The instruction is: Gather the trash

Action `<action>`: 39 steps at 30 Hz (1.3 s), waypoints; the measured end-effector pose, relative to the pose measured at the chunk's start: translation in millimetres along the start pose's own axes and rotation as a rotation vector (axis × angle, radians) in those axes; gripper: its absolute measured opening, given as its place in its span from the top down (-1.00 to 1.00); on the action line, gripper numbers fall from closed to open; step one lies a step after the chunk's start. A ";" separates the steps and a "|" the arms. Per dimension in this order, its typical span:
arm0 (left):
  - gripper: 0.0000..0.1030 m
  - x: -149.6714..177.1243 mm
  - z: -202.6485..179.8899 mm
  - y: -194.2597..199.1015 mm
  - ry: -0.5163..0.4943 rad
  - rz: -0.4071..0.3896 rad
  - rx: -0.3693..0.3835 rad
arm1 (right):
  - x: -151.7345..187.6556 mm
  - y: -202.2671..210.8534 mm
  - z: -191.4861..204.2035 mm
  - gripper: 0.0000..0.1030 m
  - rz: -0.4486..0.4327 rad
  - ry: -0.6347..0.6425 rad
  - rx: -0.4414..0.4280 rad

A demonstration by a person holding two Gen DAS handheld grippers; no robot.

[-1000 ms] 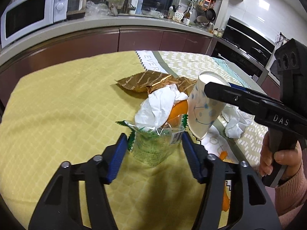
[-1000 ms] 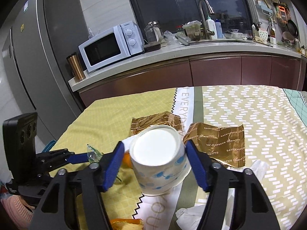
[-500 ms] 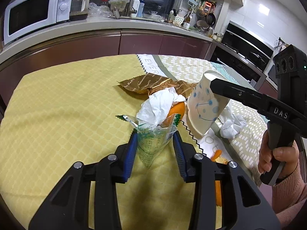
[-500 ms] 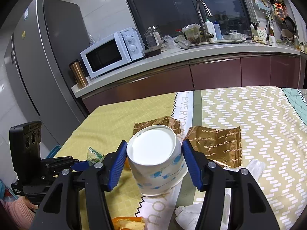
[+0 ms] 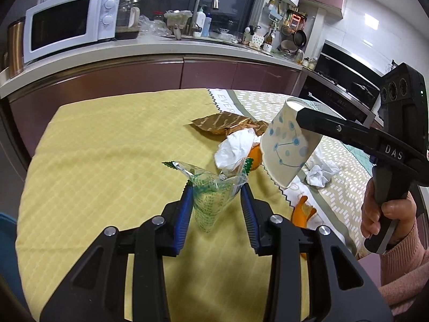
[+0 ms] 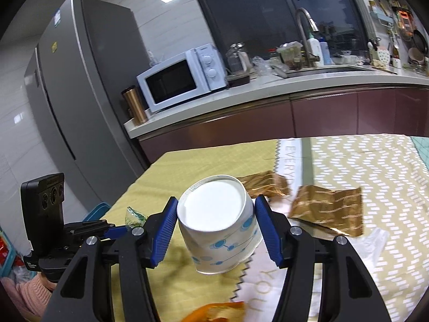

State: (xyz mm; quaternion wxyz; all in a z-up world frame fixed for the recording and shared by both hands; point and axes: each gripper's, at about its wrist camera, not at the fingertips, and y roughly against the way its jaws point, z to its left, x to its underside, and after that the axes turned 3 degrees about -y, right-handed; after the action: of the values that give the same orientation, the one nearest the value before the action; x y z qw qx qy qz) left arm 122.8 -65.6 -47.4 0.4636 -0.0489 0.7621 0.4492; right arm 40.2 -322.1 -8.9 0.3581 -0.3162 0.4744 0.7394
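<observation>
My left gripper (image 5: pixel 216 187) is shut on a clear green-printed plastic wrapper (image 5: pixel 211 196) and holds it above the yellow tablecloth (image 5: pixel 107 161). My right gripper (image 6: pixel 216 209) is shut on a white paper cup with blue dots (image 6: pixel 219 225), held upside down and tilted above the table; the cup also shows in the left wrist view (image 5: pixel 287 150). On the table lie a crumpled white tissue (image 5: pixel 236 147), orange peel (image 5: pixel 254 155), and gold snack wrappers (image 6: pixel 327 209).
More orange peel (image 5: pixel 301 213) and another crumpled tissue (image 5: pixel 319 175) lie on the patterned cloth at the right. A kitchen counter with a microwave (image 5: pixel 69 24) and sink runs behind the table. A fridge (image 6: pixel 80 94) stands to the left.
My left gripper closed on the plastic wrapper and lifted it off the table. My right gripper with the cup rose slightly.
</observation>
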 end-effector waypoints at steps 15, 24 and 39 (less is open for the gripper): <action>0.29 28.0 29.6 54.1 0.030 -0.034 -0.106 | 8.7 -33.8 57.0 -0.10 0.072 0.054 -0.151; 0.29 41.6 45.6 79.4 0.061 -0.049 -0.151 | 11.6 -49.6 84.4 -0.10 0.101 0.088 -0.210; 0.29 58.8 74.0 117.3 0.123 -0.081 -0.225 | 12.7 -76.7 124.4 -0.10 0.149 0.126 -0.296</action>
State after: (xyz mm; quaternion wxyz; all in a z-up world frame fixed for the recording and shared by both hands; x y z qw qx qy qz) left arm 81.0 77.9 -28.9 0.4255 -0.1590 0.7312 0.5089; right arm 81.0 -181.2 -12.0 0.2216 -0.3753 0.4040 0.8043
